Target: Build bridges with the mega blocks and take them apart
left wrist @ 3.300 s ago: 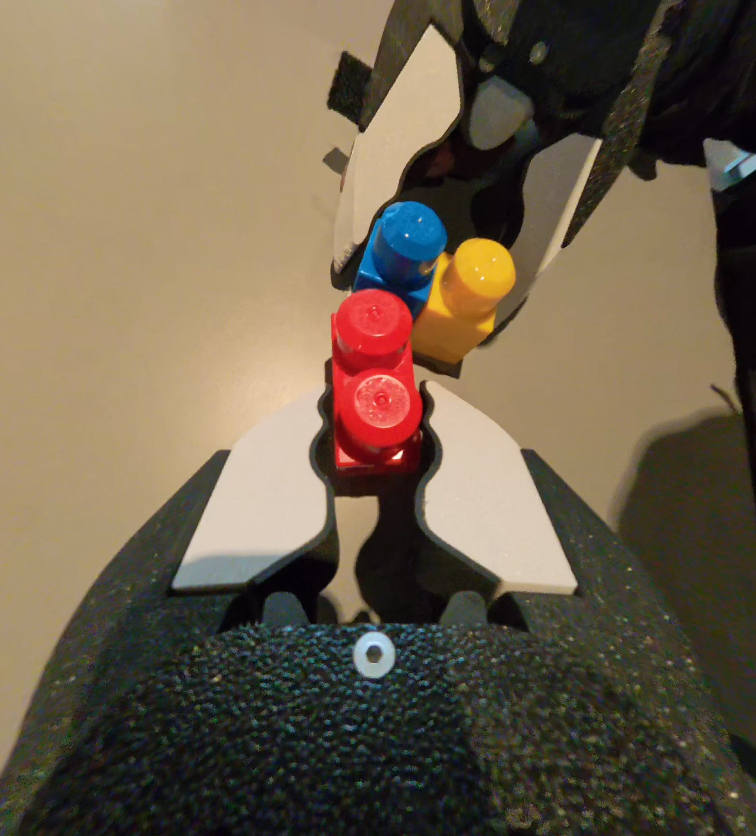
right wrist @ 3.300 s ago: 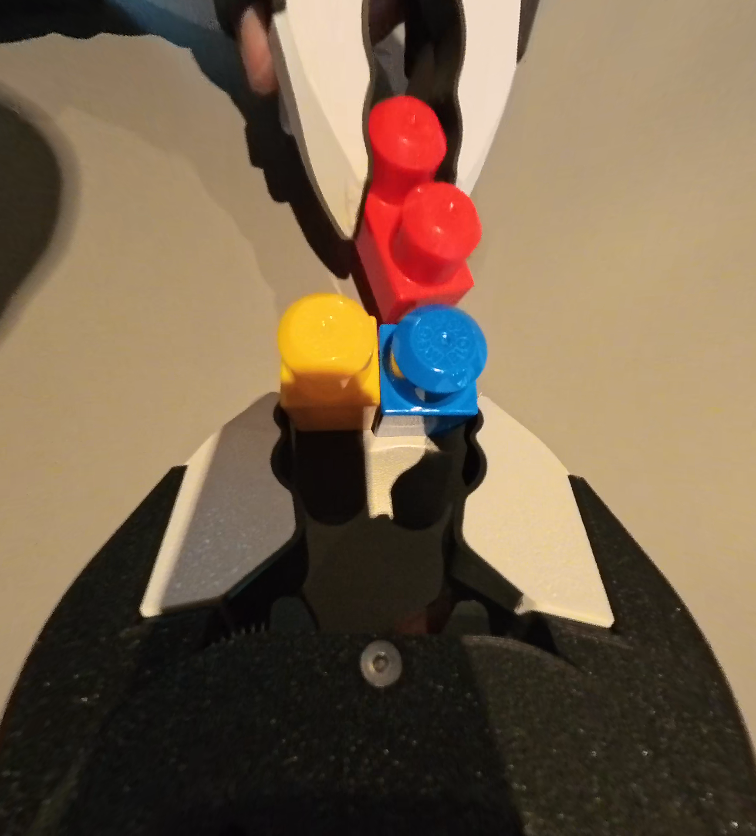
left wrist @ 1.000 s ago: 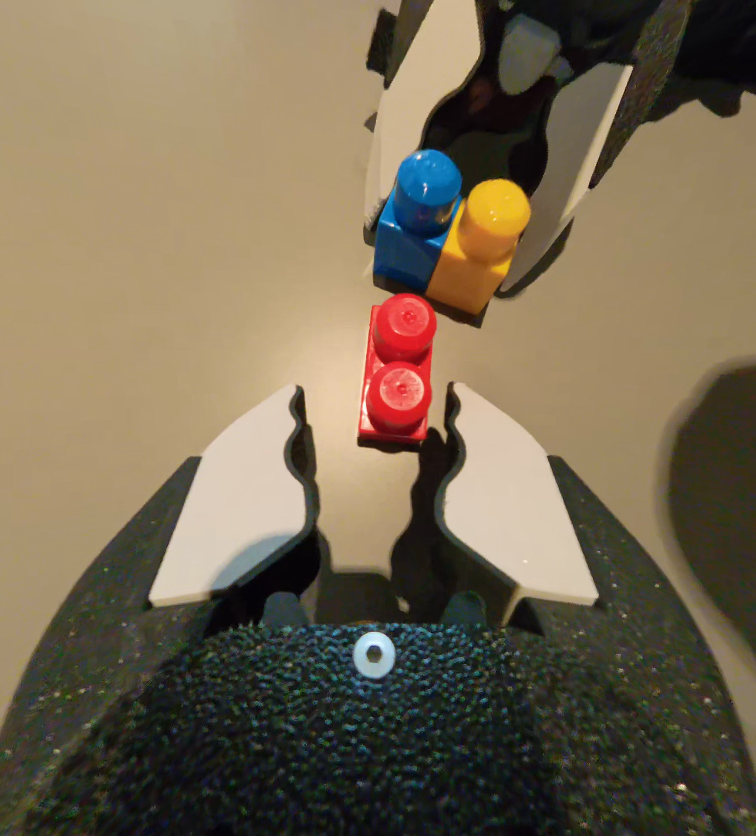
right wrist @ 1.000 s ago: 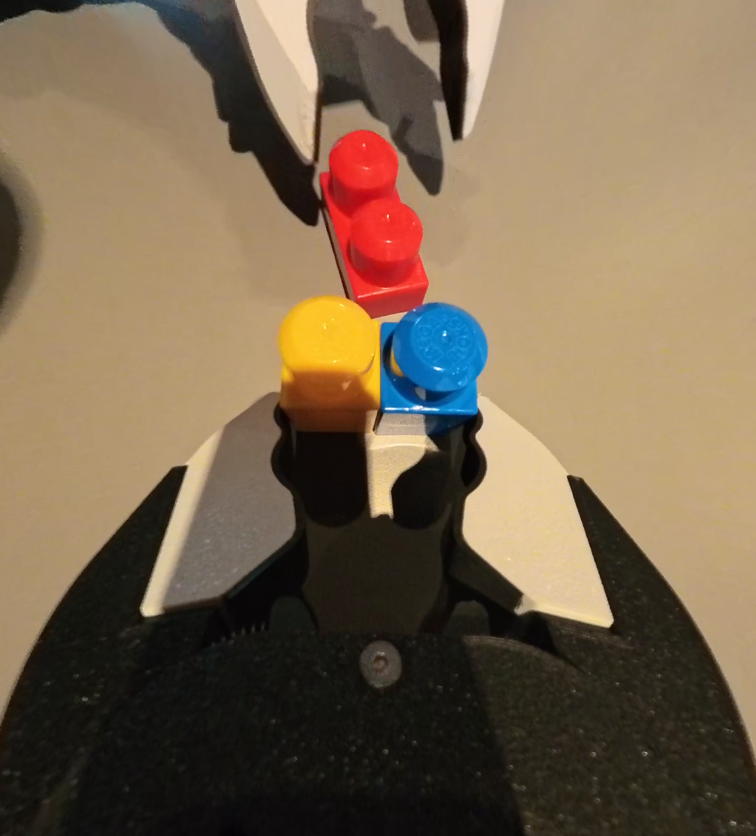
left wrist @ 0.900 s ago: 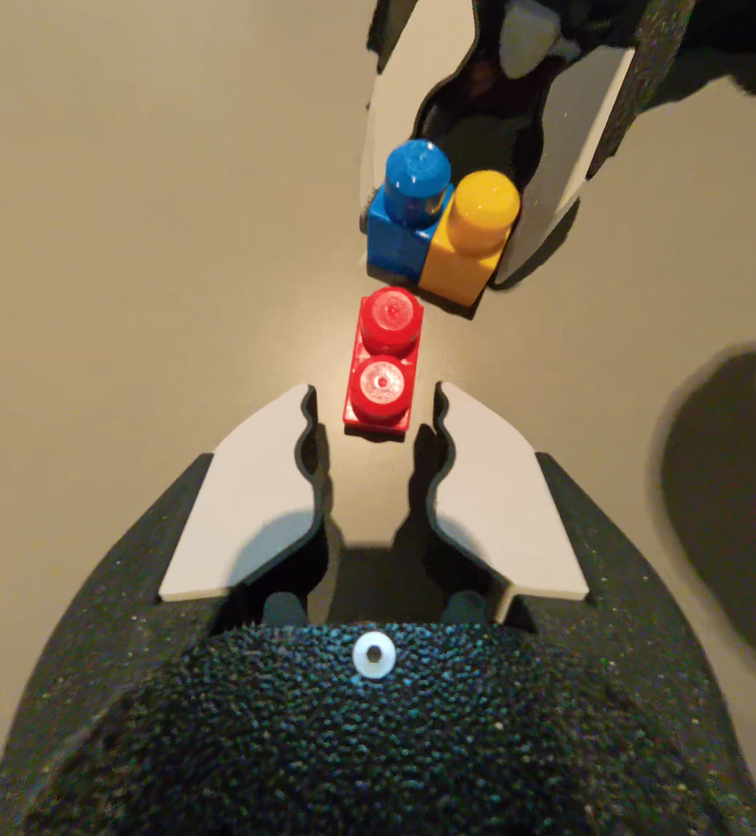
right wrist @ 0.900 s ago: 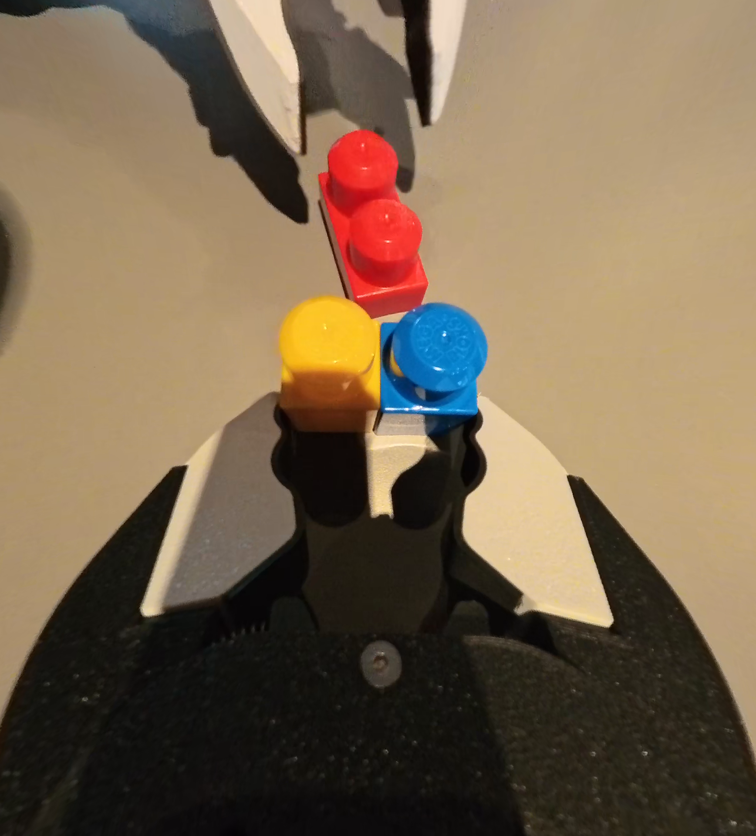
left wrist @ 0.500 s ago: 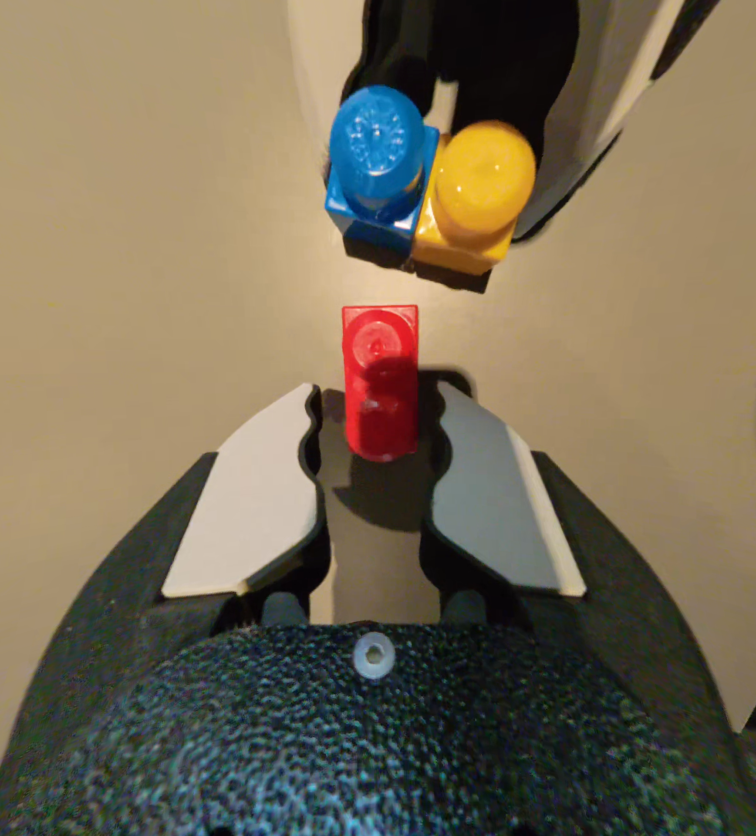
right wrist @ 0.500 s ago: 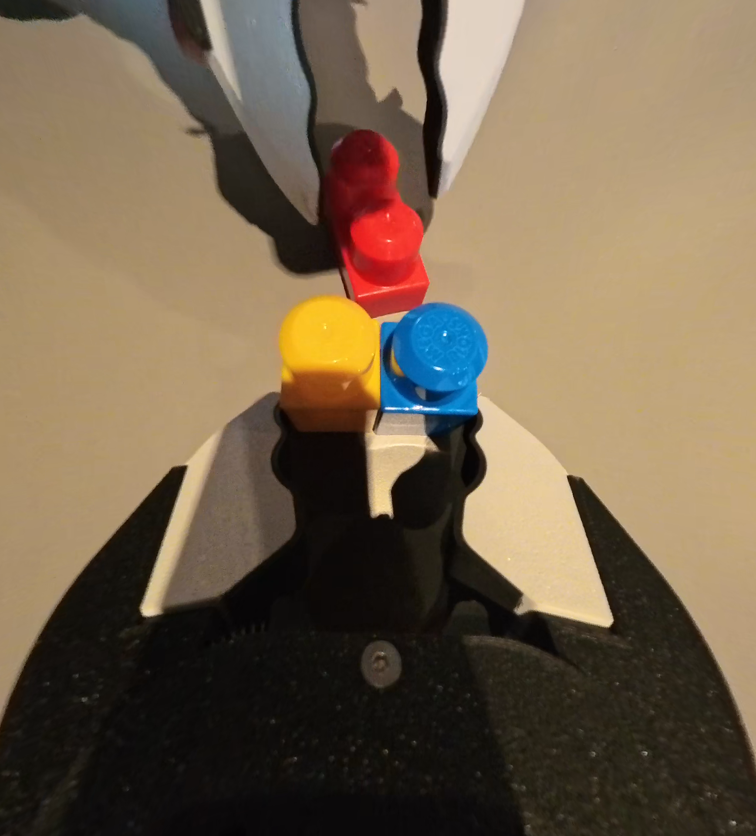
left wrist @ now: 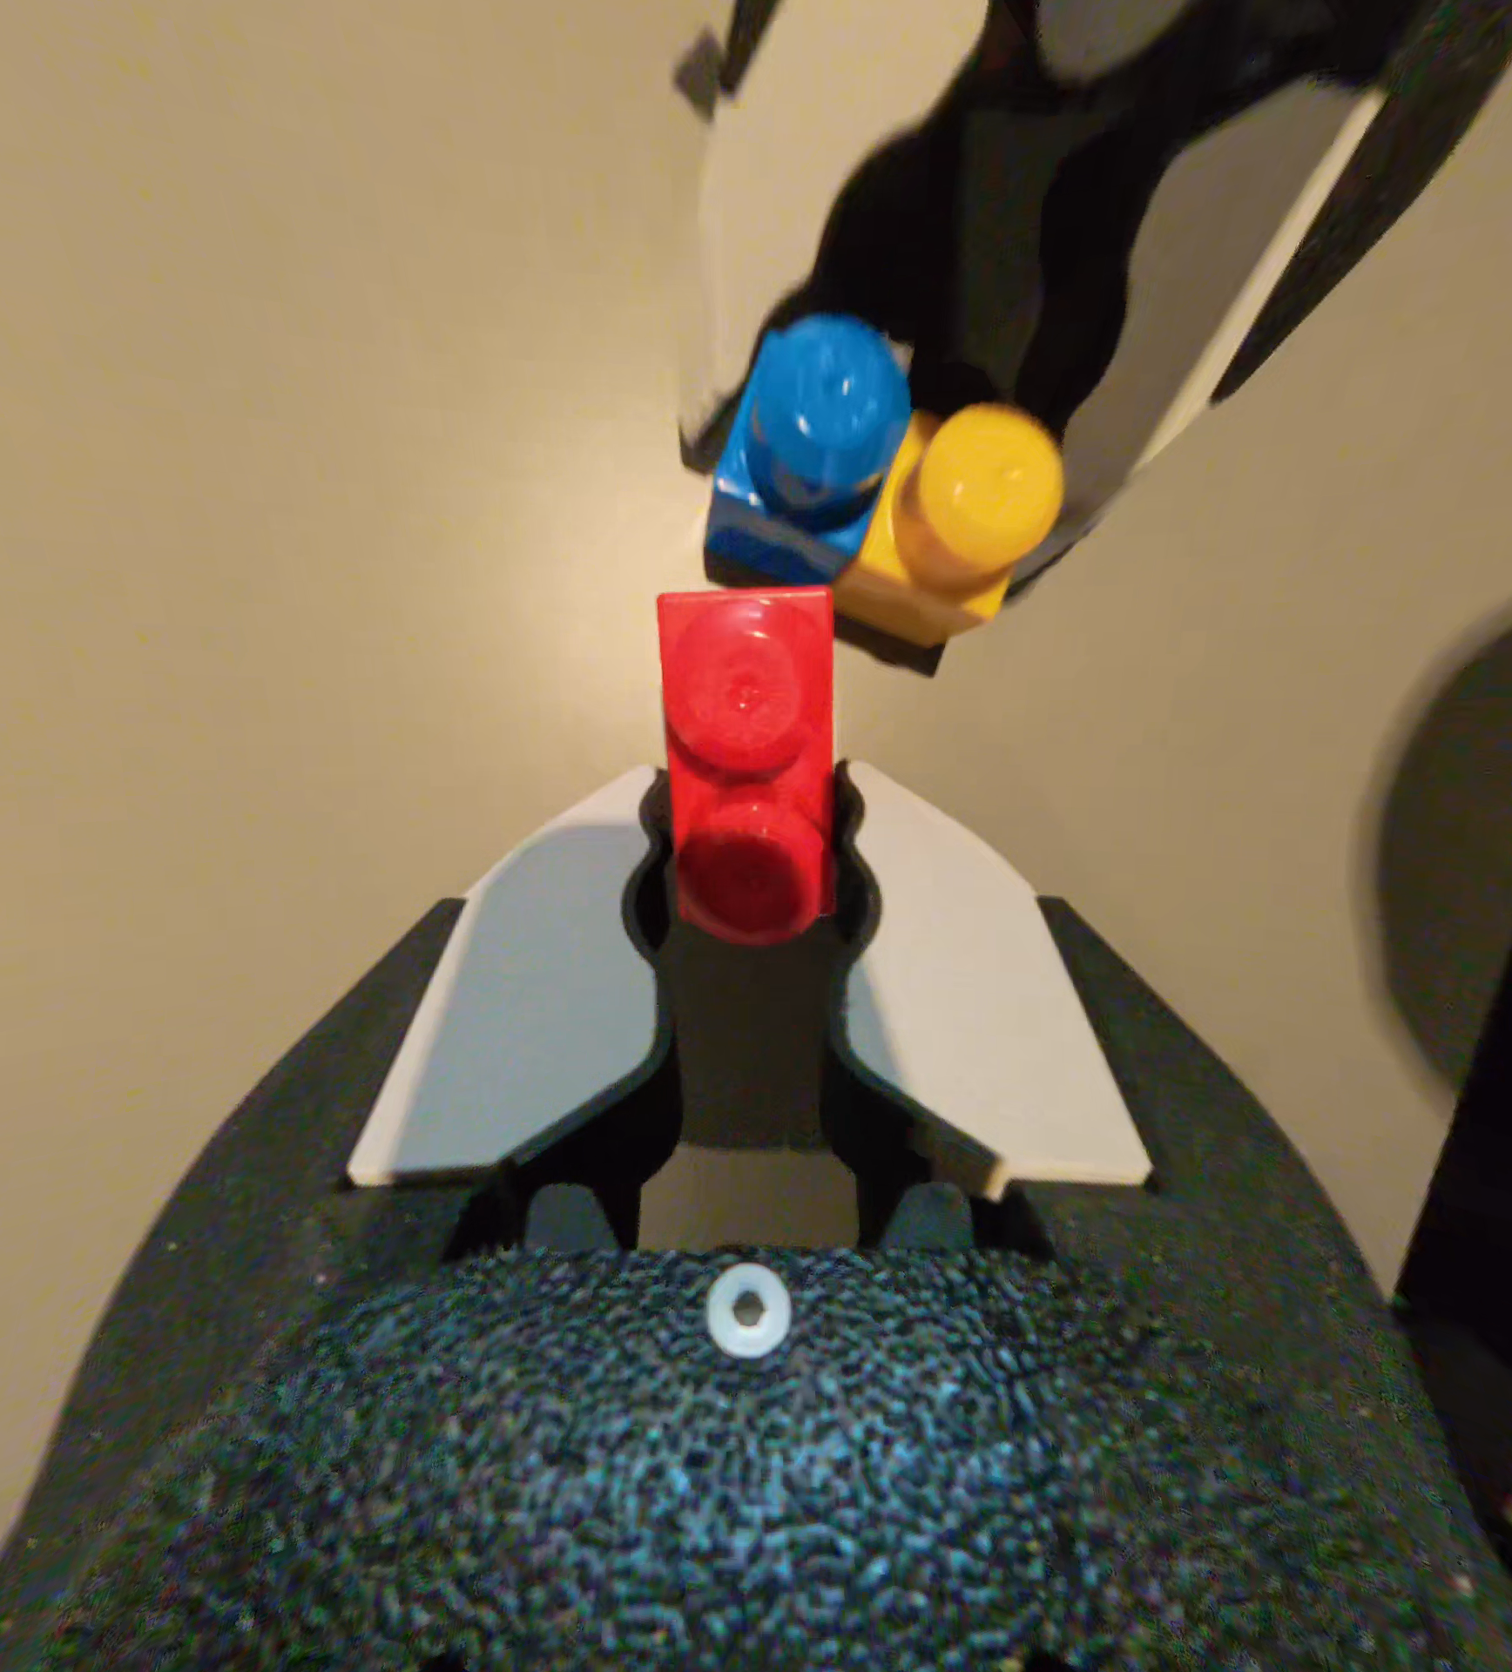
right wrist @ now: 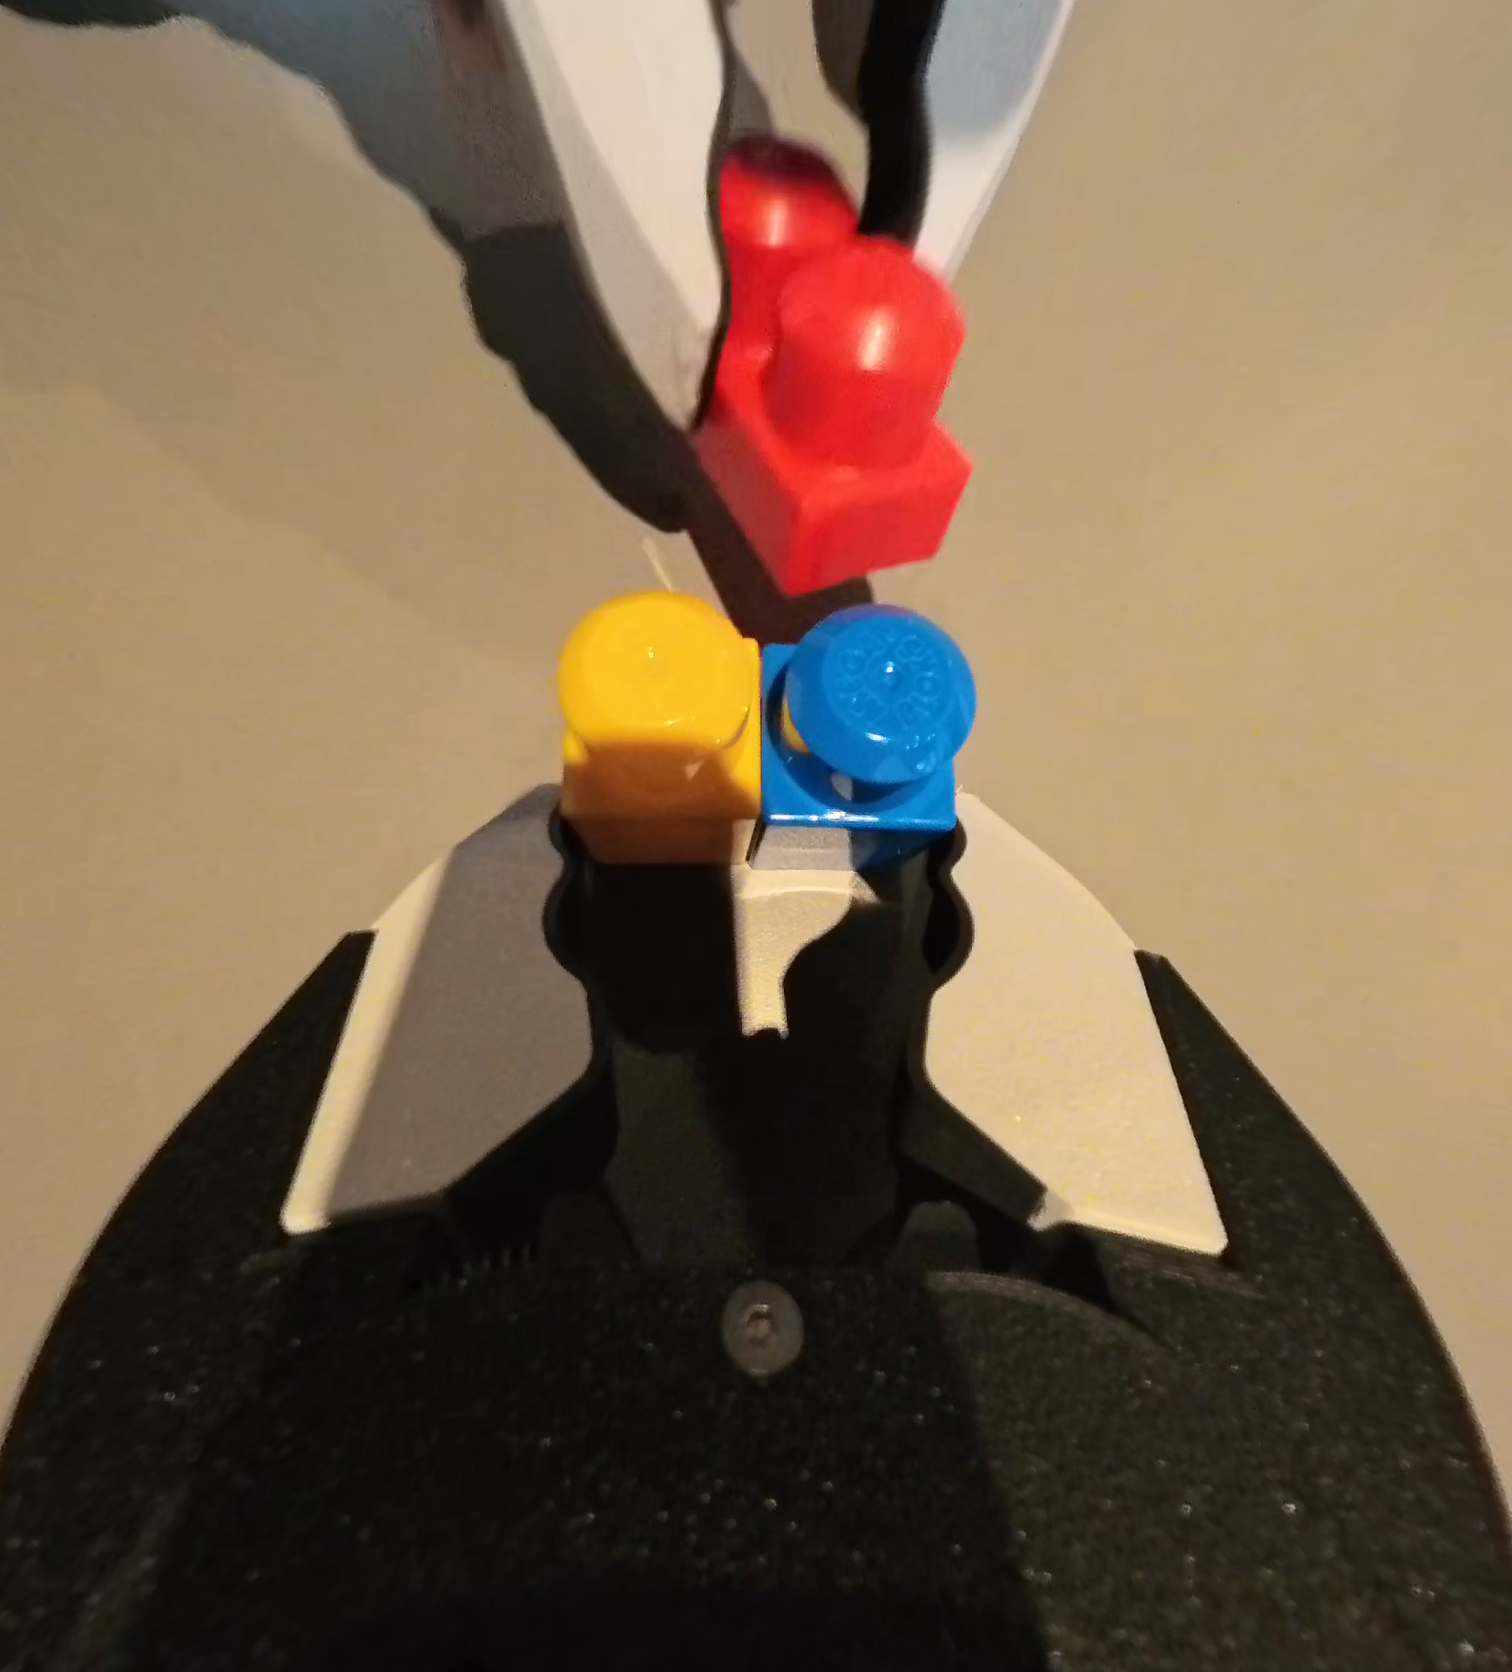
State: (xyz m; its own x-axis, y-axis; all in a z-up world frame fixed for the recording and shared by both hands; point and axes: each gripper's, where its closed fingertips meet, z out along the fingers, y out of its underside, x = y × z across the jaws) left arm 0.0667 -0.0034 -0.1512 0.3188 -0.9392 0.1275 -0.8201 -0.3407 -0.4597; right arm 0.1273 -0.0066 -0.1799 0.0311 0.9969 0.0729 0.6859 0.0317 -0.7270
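Observation:
My left gripper (left wrist: 748, 796) is shut on a red two-stud block (left wrist: 748, 742), gripping its near end and holding it off the table. My right gripper (right wrist: 757, 814) is shut on a yellow single-stud block (right wrist: 657, 724) and a blue single-stud block (right wrist: 865, 715) pressed side by side. In the right wrist view the red block (right wrist: 834, 407) hangs just beyond the pair, held by the left gripper (right wrist: 802, 271). In the left wrist view the blue block (left wrist: 811, 443) and yellow block (left wrist: 956, 516) sit just past the red block's far end, held by the right gripper (left wrist: 897, 434).
A plain beige table (left wrist: 282, 452) lies under both grippers. A dark round shadow (left wrist: 1494, 814) and a dark shape (left wrist: 1503, 1176) sit at the right edge of the left wrist view. Spacing between my two grippers at the tips: around 7 centimetres.
My left gripper was open around the red block on the table; it has closed on it and lifted it toward the blue and yellow pair. My right gripper has kept its grip.

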